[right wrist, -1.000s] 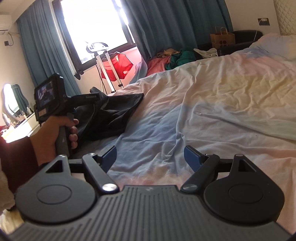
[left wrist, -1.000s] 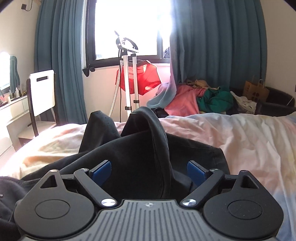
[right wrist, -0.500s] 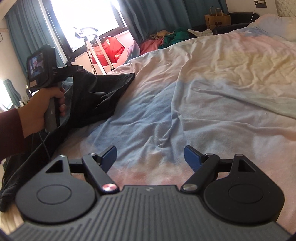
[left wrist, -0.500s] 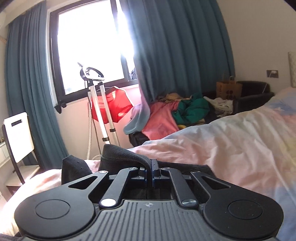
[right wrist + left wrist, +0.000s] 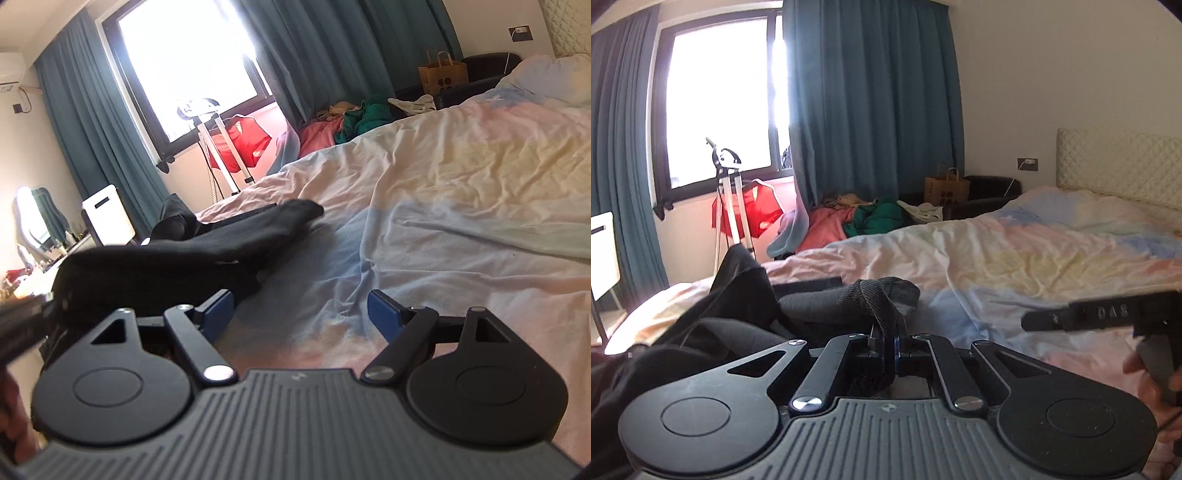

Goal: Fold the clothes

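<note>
Two grippers are seen over the bed [image 5: 461, 192]. A fold of the black garment [image 5: 820, 302] is pinched by the left gripper [image 5: 888, 345], likely for spreading; the right gripper [image 5: 301, 314], beside the garment, is held wide and empty.

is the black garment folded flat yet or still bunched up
Still bunched. The black garment lies in a rumpled heap on the bed sheet, one edge pinched in the shut left gripper and lifted.

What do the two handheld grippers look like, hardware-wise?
Both match: left gripper and right gripper have matte black ribbed bodies, round pivot discs, black linkage arms with silver screws and blue finger pads. Raised lettering marks the right gripper's side in the left wrist view.
</note>
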Available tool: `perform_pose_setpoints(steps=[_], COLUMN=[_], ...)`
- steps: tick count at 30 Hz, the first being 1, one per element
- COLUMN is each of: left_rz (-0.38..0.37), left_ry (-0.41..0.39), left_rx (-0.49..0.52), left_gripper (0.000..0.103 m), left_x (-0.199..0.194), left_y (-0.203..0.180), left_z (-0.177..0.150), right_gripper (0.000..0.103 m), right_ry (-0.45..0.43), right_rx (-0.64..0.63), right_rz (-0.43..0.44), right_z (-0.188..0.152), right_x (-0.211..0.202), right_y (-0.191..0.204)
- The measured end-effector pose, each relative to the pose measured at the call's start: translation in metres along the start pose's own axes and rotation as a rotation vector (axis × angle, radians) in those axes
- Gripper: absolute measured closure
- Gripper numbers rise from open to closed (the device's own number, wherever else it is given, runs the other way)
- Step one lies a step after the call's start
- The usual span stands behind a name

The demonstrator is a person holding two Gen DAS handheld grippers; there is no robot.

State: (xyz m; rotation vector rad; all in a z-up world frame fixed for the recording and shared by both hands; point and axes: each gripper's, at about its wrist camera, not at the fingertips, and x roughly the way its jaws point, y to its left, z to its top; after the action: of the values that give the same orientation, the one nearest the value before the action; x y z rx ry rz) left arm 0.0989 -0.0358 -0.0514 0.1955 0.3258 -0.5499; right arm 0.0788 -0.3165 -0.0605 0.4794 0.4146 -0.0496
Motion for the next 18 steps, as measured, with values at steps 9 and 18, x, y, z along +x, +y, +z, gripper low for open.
perform_pose_setpoints(steps=[9, 18], left_rz=[0.101, 0.179], left_ry=[0.037, -0.047], left_rx=[-0.249, -0.547], left_gripper=[0.098, 0.098], left_x=[-0.034, -0.053], left_y=[0.026, 0.097], left_z=[-0.025, -0.031], right_gripper=[0.029, 0.049], right_ry=[0.092, 0.268], right_rx=[0.311, 0.711], right_rz=[0.203, 0.284], right_z=[-0.004, 0.004], right_x=[0.008, 0.13], right_y=[-0.024, -0.039])
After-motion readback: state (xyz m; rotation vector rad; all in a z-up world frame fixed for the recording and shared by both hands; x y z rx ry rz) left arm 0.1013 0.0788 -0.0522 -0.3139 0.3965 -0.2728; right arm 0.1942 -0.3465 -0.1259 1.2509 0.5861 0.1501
